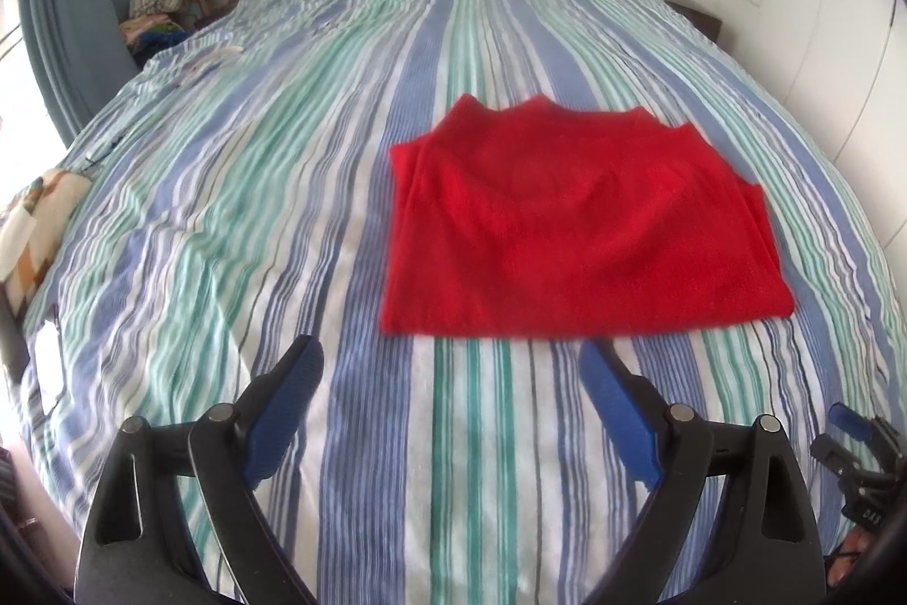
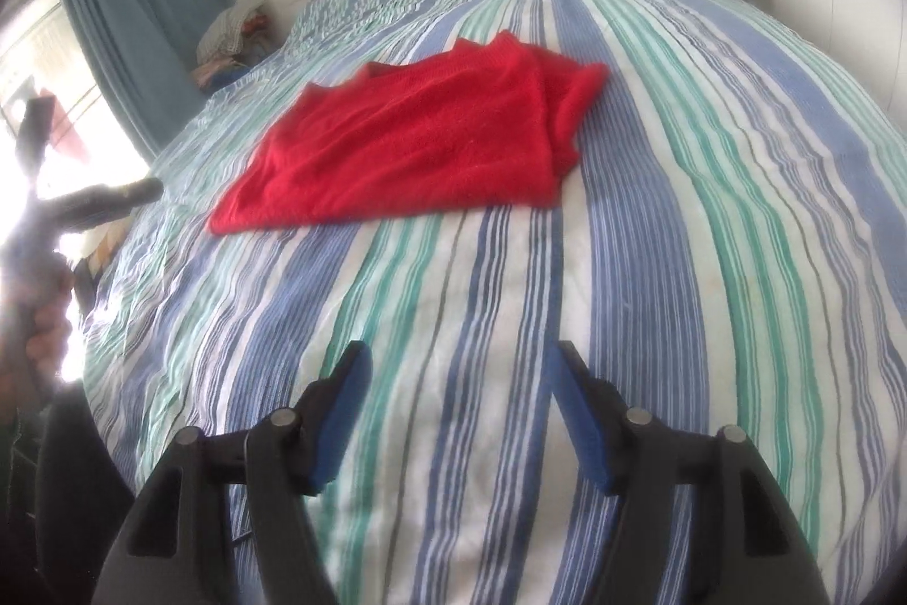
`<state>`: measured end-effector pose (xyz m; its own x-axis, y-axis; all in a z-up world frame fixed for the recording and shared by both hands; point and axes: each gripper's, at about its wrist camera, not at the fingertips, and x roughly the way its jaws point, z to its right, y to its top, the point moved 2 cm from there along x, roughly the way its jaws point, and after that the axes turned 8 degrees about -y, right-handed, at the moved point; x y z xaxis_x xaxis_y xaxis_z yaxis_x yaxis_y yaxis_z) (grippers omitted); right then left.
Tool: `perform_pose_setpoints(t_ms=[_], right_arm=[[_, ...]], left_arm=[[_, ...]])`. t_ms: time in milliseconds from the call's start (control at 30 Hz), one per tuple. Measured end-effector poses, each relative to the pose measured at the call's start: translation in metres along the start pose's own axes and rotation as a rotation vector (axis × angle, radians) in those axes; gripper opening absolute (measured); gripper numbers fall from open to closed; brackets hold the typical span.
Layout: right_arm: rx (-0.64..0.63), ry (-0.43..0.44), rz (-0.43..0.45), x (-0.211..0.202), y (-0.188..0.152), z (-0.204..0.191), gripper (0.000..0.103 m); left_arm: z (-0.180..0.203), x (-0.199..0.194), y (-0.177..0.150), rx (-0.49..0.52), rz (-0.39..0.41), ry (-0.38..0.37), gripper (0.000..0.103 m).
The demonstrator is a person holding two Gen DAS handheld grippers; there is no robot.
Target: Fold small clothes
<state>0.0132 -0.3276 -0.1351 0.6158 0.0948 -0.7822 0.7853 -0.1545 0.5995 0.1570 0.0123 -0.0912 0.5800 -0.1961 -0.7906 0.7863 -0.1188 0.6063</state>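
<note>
The red, fuzzy knitted garment (image 1: 567, 219) lies folded into a rough rectangle on the bed with the blue, green and white striped cover (image 1: 283, 208), a little toward the right side in the left wrist view, and well apart from both tools. It looks soft and light, with a fleecy surface that should grip well and not slide, but it will sag and open its layers if it is lifted from one point only. A good place to take hold would be the near straight edge, at its two corners, pinching all layers together. The left tongs (image 1: 453, 378) stand wide open over bare cover, just before that near edge, and hold nothing. The right tongs (image 2: 462, 386) are also open and empty, farther back from the garment. In the left wrist view a small marking shows on the black part at the lower right, possibly some characters, but it is too small to read. No brand or label is seen on the garment.
</note>
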Motion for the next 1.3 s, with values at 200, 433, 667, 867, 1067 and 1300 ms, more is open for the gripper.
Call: perform_pose_setpoints(t_ms=[200, 433, 667, 867, 1067, 1300], right_arm=[[0.010, -0.029, 0.022, -0.008, -0.015, 0.002, 0.066], [0.042, 0.010, -0.023, 0.008, -0.008, 0.009, 0.066], [0.153, 0.036, -0.014, 0.047, 0.098, 0.057, 0.076], [0.344, 0.080, -0.140, 0.132, 0.150, 0.085, 0.076], [0.351, 0.074, -0.191, 0.159, 0.159, 0.055, 0.010], [0.173, 0.180, -0.124, 0.104, 0.229, -0.065, 0.009]], left_arm=[[0.003, 0.013, -0.035, -0.021, -0.042, -0.022, 0.095], [-0.005, 0.033, -0.092, -0.058, -0.111, -0.076, 0.095], [-0.016, 0.021, -0.106, -0.080, -0.039, -0.108, 0.095], [-0.033, 0.034, -0.111, -0.132, -0.065, -0.095, 0.095], [-0.050, 0.030, -0.108, -0.196, -0.040, -0.108, 0.095], [-0.090, 0.022, -0.096, -0.339, 0.011, -0.104, 0.095]])
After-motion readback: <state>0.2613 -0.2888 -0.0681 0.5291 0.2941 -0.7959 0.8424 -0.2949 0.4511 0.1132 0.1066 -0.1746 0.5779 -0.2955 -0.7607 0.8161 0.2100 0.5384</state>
